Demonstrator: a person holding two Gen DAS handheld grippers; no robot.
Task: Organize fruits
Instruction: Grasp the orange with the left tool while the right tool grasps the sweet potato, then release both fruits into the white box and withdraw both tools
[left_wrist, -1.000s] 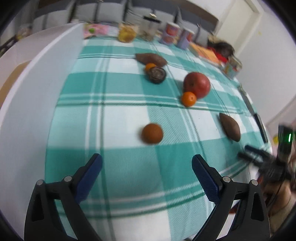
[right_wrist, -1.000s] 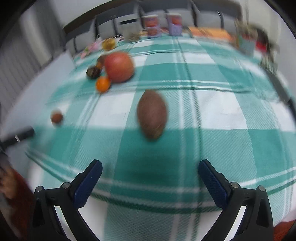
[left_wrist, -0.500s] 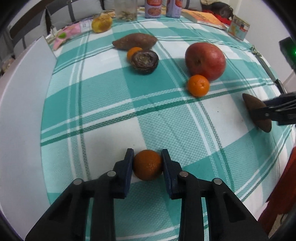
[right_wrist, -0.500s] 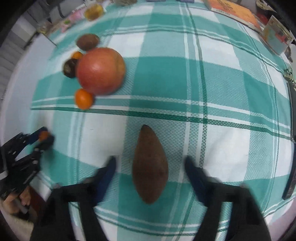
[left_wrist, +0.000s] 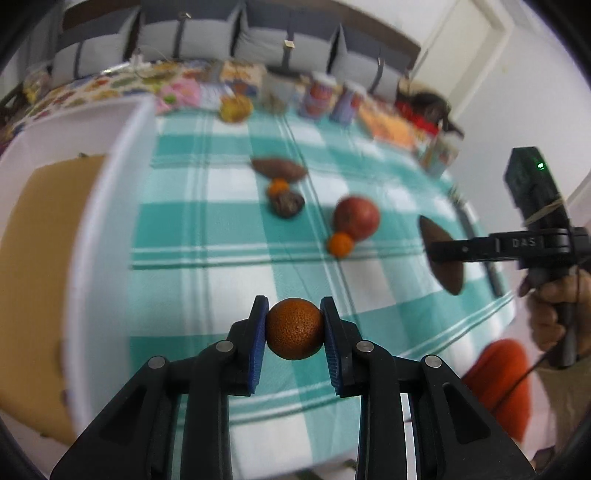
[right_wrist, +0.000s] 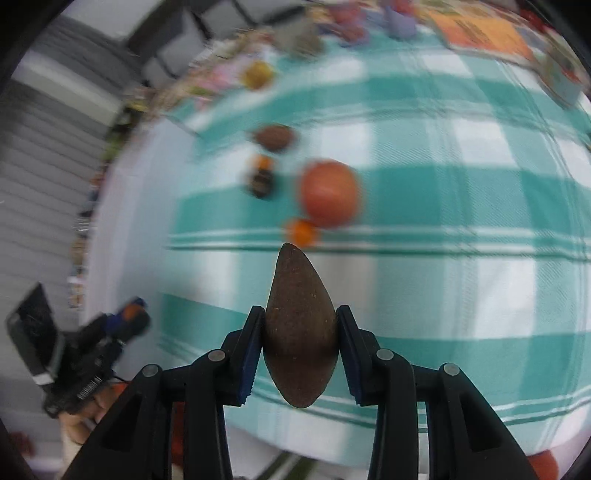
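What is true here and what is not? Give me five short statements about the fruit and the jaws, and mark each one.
1. The left gripper has its jaws shut on a small orange. True.
2. The right gripper is empty. False: its jaws clamp a brown pointed fruit.
3. A small orange fruit lies against the big red fruit on the checked tablecloth. True.
4. The big red fruit sits inside the white bin. False: it lies on the tablecloth, outside the bin.
5. The held brown fruit lies crosswise between the jaws. False: its pointed tip faces forward, away from the camera.
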